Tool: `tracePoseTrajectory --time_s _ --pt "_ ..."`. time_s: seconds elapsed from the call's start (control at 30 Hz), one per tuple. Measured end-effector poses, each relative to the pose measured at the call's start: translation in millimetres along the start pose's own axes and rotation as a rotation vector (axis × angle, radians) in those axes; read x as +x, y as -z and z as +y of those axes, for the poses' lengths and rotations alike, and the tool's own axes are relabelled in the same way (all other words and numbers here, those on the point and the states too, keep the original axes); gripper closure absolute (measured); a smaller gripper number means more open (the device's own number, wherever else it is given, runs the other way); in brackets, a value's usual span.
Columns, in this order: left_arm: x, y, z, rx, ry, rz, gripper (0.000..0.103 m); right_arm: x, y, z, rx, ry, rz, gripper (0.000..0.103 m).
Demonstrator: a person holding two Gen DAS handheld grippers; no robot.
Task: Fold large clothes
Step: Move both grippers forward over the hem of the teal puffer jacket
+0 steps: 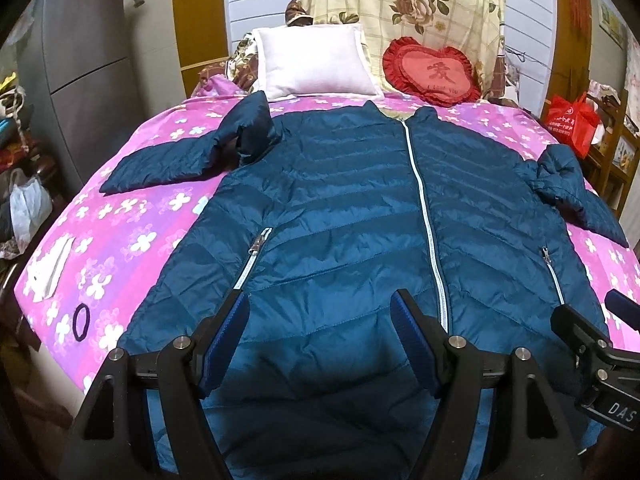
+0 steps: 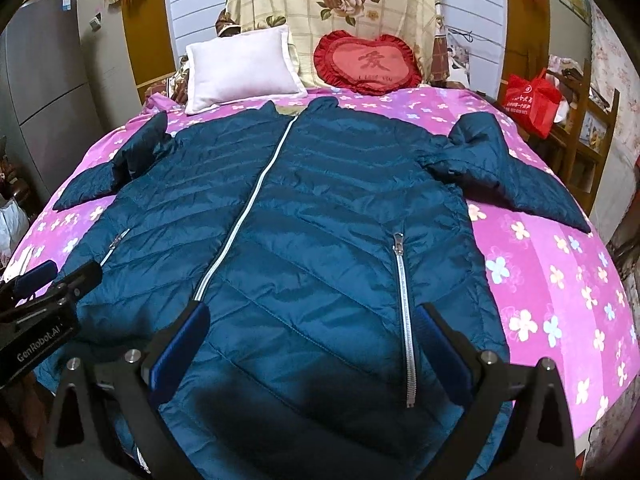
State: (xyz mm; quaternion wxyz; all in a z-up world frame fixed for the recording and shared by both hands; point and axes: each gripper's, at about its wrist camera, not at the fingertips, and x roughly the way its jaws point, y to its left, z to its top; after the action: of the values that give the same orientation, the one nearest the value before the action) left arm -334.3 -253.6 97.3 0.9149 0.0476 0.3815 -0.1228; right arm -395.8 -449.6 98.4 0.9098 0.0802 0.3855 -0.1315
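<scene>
Nearest, the left tongs (image 1: 320, 312) hang released over the hem of the dark teal quilted puffer jacket (image 1: 340, 220), blue-padded fingers (image 1: 230, 332) spread wide with nothing between them; the right tongs (image 2: 316, 320) hover likewise released above the lower front, beside the silver pocket zipper (image 2: 404, 320); the jacket lies front-up and flat on the pink flower-printed bed sheet (image 2: 560, 280), its white centre zipper (image 1: 424, 216) closed, collar toward the headboard, both sleeves bent outward at the shoulders; a dark purple hair-tie ring (image 1: 81, 321) rests on the sheet left of the hem; farther back, a white square pillow (image 1: 314, 62) and a red heart-shaped ruffled cushion (image 1: 434, 72) lean against a cream rose-patterned cloth (image 1: 400, 4).
</scene>
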Motion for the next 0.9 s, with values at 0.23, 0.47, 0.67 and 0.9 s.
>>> tracePoseTrajectory --time_s 0.23,0.47,0.67,0.9 --pt "1.0 -0.3 1.7 -0.010 0.000 -0.006 0.057 0.0 -0.1 -0.2 0.010 -0.012 -0.011 0.001" --pt "2.2 -1.9 4.6 -0.019 -0.002 -0.003 0.057 2.1 0.7 -1.3 0.008 -0.007 -0.040 0.001" --pt "2.8 -2.1 6.6 -0.019 0.003 -0.003 0.057 3.4 -0.9 -3.0 0.025 -0.011 -0.052 0.001" --pt "4.0 -3.9 7.7 -0.016 0.004 0.005 0.056 4.1 -1.3 -4.5 0.040 -0.032 -0.072 0.001"
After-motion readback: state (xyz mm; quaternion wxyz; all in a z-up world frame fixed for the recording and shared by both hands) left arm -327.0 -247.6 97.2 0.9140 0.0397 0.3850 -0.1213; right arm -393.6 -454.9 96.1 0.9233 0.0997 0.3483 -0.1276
